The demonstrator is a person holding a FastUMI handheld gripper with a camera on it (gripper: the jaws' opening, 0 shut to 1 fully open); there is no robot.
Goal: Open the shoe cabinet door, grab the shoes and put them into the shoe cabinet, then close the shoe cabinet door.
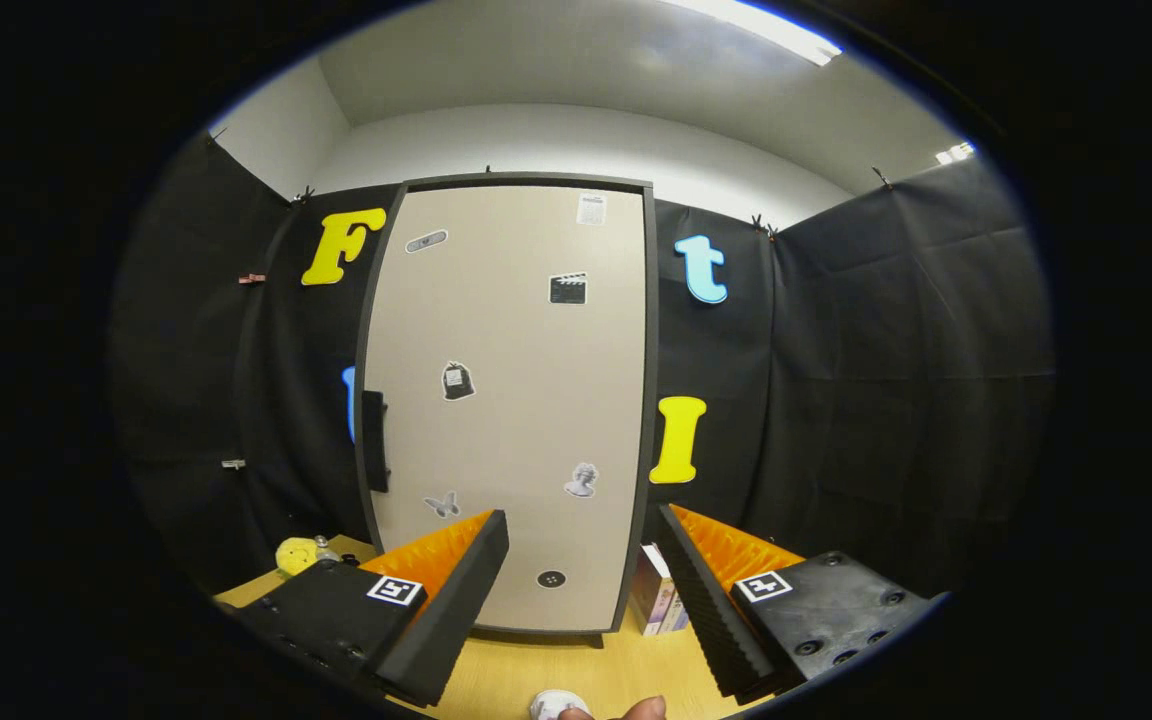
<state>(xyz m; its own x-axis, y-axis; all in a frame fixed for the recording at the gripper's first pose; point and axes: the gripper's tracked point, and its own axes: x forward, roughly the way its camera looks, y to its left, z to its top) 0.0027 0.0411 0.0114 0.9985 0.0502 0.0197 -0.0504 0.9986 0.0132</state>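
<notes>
Two wedge-shaped fingers (456,585) with ribbed inner faces are seen on the gripper (584,540), spread wide. Each black mounting block is marked with a square black-and-white tag and studded with recessed screws.

Shoe cabinet (506,400) beyond gripper (581,530), on table (536,670)

Shoe (558,705): only a pale toe shows at the table's near edge, a fingertip (641,709) covering part.
Boxes (658,592): half hidden behind the shoe cabinet's right edge.
Yellow toy (296,555): too small to identify.
Door stickers (456,381): designs unclear.
Gripper (581,545): fingers spread, bases cut off.
</notes>
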